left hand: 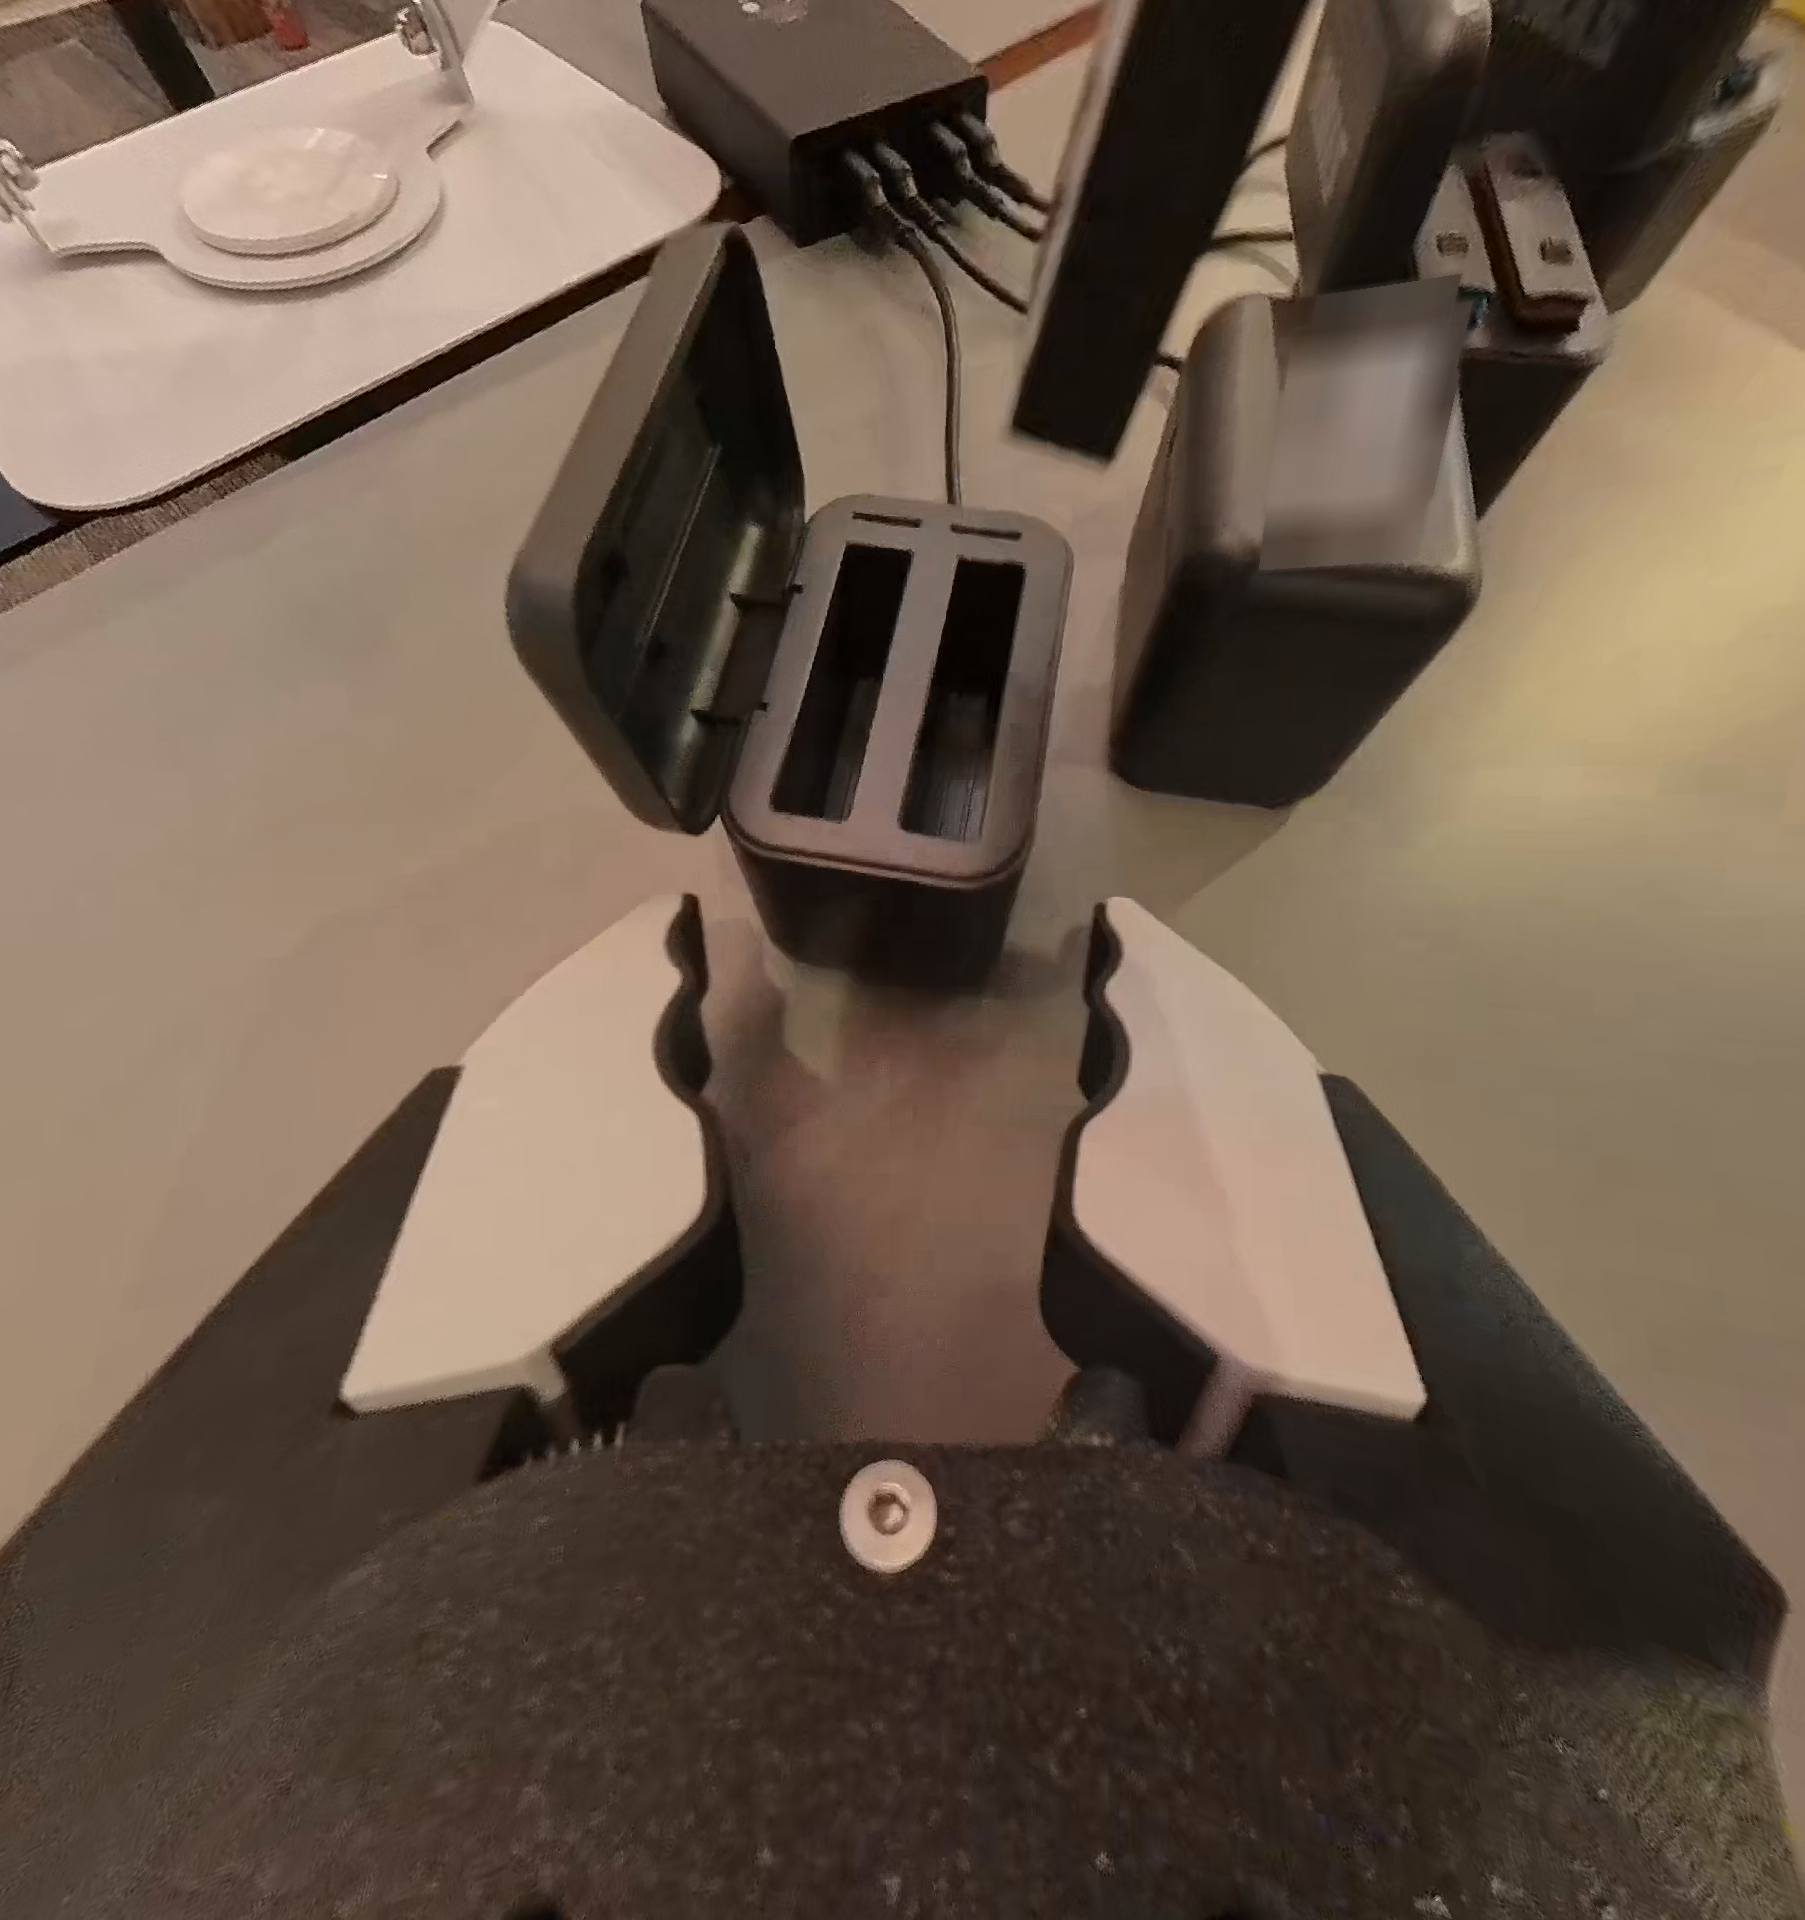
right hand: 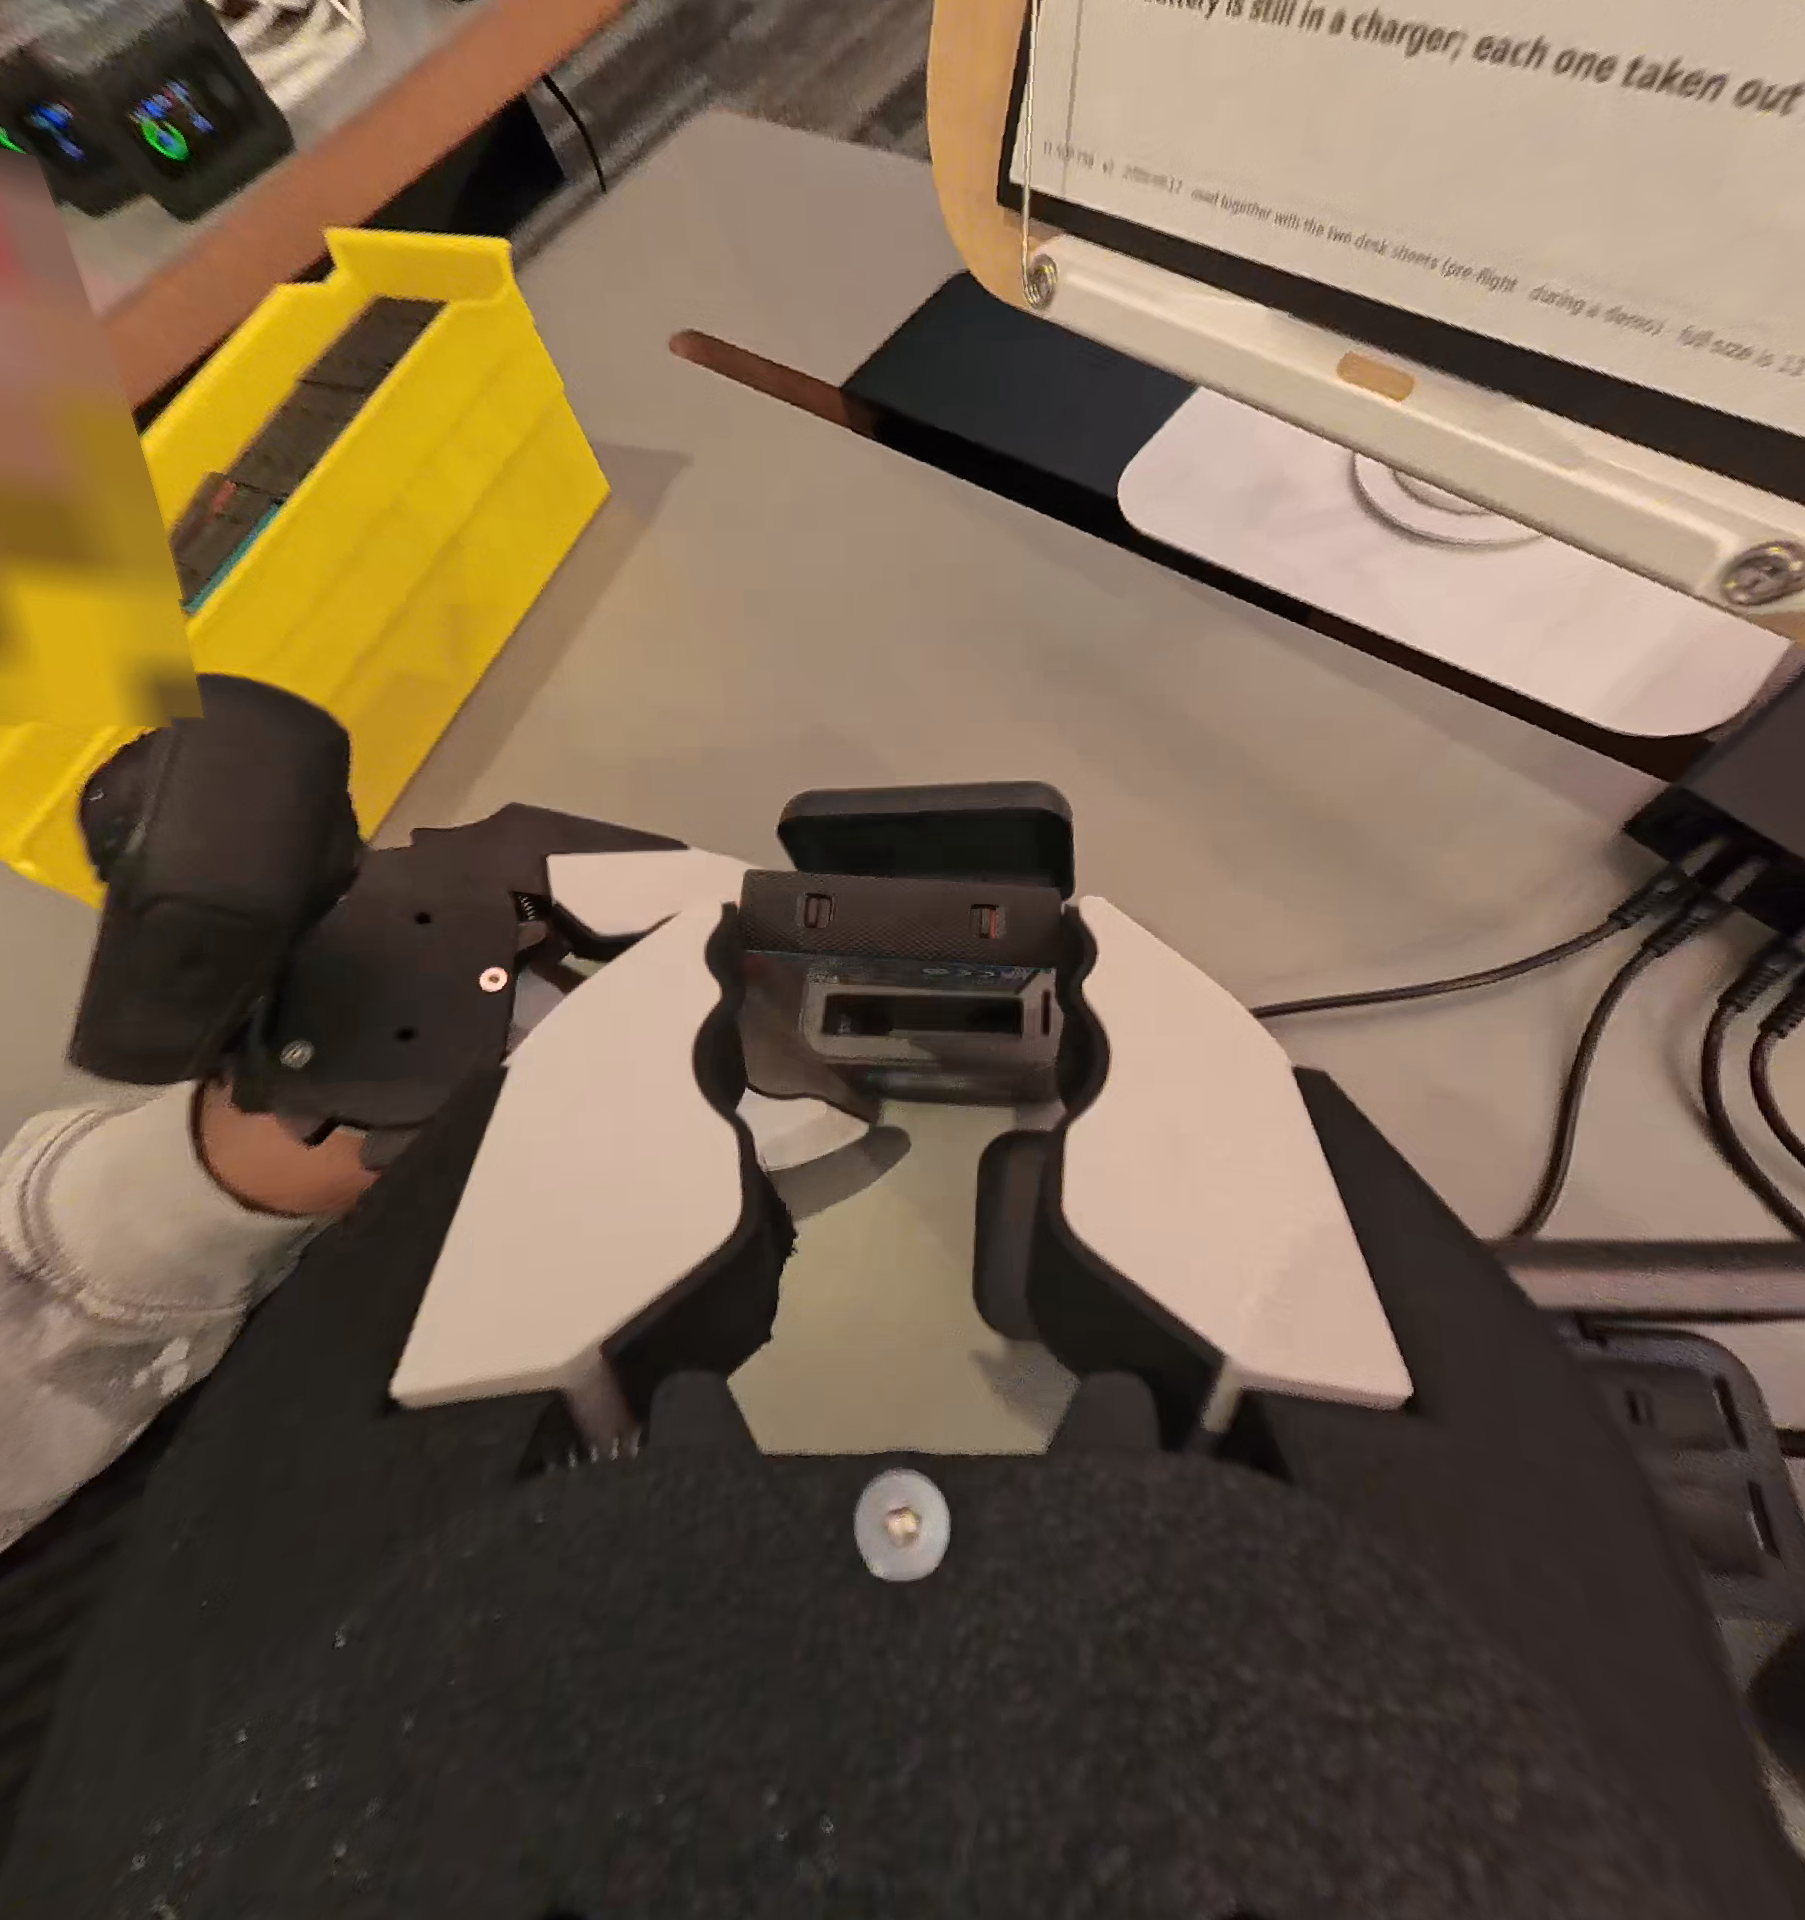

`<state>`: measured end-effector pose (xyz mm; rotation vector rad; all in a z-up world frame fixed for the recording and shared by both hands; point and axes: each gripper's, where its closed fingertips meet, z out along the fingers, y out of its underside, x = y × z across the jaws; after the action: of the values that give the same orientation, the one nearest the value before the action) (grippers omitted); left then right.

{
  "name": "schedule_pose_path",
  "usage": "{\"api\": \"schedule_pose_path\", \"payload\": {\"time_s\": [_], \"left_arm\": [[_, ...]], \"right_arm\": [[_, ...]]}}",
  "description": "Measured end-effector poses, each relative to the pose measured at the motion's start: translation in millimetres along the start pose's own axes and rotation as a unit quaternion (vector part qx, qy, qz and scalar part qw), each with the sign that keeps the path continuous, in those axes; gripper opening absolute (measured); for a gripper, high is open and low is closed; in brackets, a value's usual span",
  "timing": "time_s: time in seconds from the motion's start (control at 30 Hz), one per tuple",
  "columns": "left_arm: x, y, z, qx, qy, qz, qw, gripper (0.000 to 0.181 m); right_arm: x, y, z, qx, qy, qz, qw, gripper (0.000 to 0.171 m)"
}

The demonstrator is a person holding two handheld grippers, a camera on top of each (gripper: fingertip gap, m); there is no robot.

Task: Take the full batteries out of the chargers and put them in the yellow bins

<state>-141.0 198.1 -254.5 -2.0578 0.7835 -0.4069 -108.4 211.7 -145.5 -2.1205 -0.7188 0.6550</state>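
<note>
Yellow bin [right hand: 430, 540] up-left of right tongs, well apart; left gripper [left hand: 893, 920] spread, empty, just short of emptied charger [left hand: 877, 883]; right gripper [right hand: 898, 966] pinching battery [right hand: 893, 914], long axis crosswise between fingertips, nearer for drop

Beside one black power hub [left hand: 815, 99] with four plugged cables [left hand: 939, 197] stand two chargers, one open [left hand: 882, 717] with two empty slots, one shut [left hand: 1282, 582]; one battery [right hand: 903, 925]; one yellow bin [right hand: 399, 499].
</note>
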Motion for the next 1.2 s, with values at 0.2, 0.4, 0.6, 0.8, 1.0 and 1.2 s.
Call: {"api": "schedule_pose_path", "payload": {"time_s": [0.2,0.4,0.6,0.8,1.0,1.2], "left_arm": [[13,-22,-42,0.081,0.001,0.063,0.995,0.064],[86,-55,-68,0.184,0.066,0.115,0.974,0.054],[122,-81,-91,0.254,0.036,0.179,0.95,0.017],[144,-73,-96,0.262,0.09,0.16,0.948,0.011],[175,-73,-110,0.271,0.203,0.117,0.934,0.011],[212,-73,-119,0.266,0.273,0.106,0.918,0.011]], "right_arm": [[-6,12,-44,0.047,-0.038,0.021,0.998,0.058],[-31,32,-75,0.074,-0.072,0.029,0.994,0.058],[-60,48,-101,0.096,-0.09,0.048,0.99,0.058],[-66,69,-117,0.072,-0.102,-0.008,0.992,0.057],[-71,86,-143,0.002,-0.154,-0.195,0.969,0.064],[-84,102,-166,-0.078,-0.191,-0.403,0.891,0.048]]}}
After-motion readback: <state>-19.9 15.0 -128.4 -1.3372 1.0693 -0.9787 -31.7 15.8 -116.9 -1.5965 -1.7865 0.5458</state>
